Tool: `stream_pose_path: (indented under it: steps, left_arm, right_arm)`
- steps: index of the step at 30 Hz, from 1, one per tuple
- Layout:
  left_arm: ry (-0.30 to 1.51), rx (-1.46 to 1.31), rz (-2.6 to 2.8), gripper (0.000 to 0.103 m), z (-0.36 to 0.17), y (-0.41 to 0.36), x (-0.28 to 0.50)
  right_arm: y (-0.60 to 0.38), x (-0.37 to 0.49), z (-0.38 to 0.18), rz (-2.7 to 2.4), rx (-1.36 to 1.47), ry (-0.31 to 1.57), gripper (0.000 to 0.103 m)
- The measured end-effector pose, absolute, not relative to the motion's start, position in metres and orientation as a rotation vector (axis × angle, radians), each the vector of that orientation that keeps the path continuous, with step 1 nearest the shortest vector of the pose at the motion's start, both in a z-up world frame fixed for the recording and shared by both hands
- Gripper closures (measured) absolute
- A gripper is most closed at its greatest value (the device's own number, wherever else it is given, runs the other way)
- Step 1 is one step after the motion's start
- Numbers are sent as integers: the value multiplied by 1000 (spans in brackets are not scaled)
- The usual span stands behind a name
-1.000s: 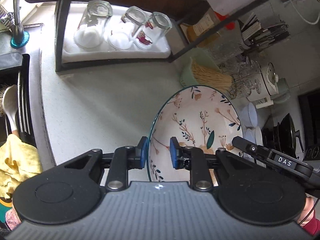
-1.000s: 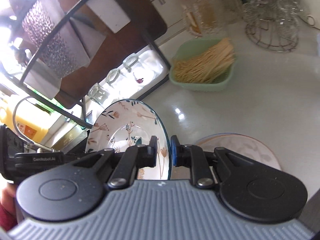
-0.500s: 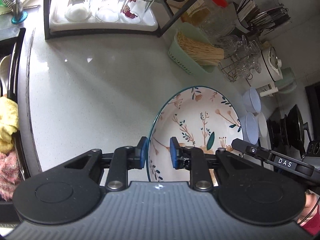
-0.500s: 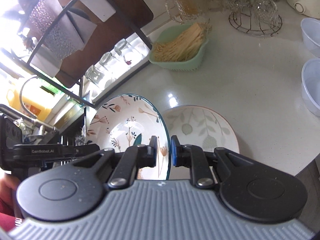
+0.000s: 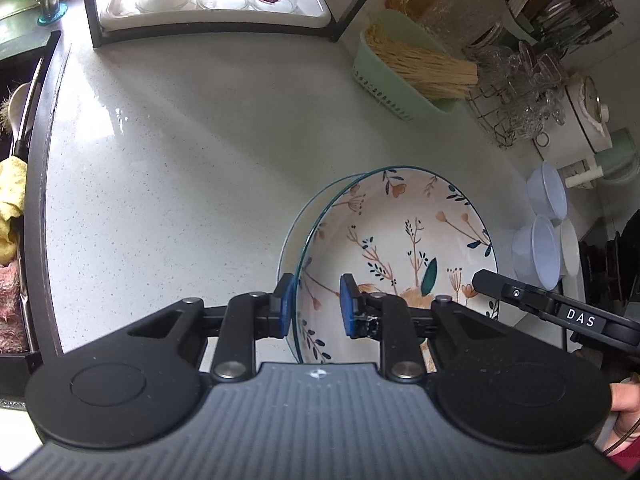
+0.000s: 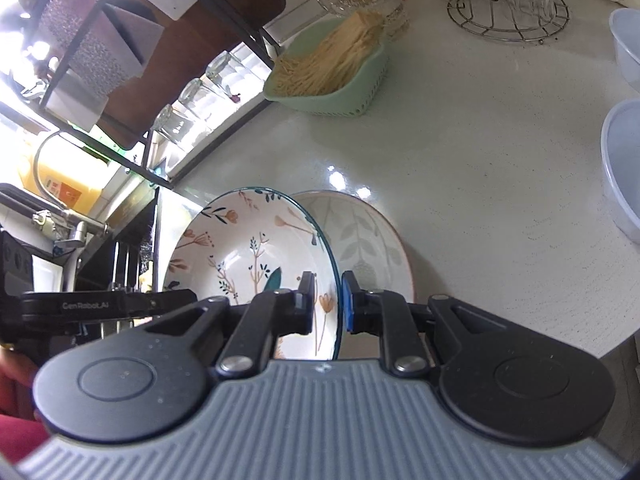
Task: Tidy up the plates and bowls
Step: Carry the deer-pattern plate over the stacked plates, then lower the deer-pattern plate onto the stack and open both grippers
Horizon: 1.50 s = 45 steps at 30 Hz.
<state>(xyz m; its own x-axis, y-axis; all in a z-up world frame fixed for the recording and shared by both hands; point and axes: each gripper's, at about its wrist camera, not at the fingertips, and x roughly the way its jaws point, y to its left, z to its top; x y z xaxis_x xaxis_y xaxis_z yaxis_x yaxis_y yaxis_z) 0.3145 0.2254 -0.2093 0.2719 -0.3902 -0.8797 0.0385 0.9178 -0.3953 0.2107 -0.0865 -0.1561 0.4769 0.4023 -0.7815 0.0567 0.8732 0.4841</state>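
Views: my right wrist camera shows a leaf-pattern plate (image 6: 366, 246) flat on the counter (image 6: 480, 168) behind the floral bowl (image 6: 248, 252); my left shows only its edge.
Change: that plate now sits closer under the bowl than a second ago.
Grip: my left gripper (image 5: 315, 305) and right gripper (image 6: 328, 300) both clamp the bowl's rim, holding it tilted.
Around: green basket (image 5: 396, 88), plastic bowls (image 5: 540, 248) nearby, apart.

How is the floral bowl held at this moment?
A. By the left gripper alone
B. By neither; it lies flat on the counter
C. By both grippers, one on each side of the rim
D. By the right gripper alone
C: the left gripper and the right gripper each clamp the floral bowl at its rim.
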Motion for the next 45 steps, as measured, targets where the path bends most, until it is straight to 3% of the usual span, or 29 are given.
stream_pose_path:
  steps: [22, 24, 45]
  left_arm:
    - [1290, -152, -157, 73, -218, 187, 333]
    - [1282, -162, -142, 69, -217, 186, 331]
    - [1051, -404, 68, 69, -200, 198, 288]
  right_arm:
    - [-83, 233, -183, 327, 313, 1113, 86]
    - [-79, 236, -182, 341, 276, 1115, 86]
    - [-67, 248, -173, 404, 82, 1166, 86]
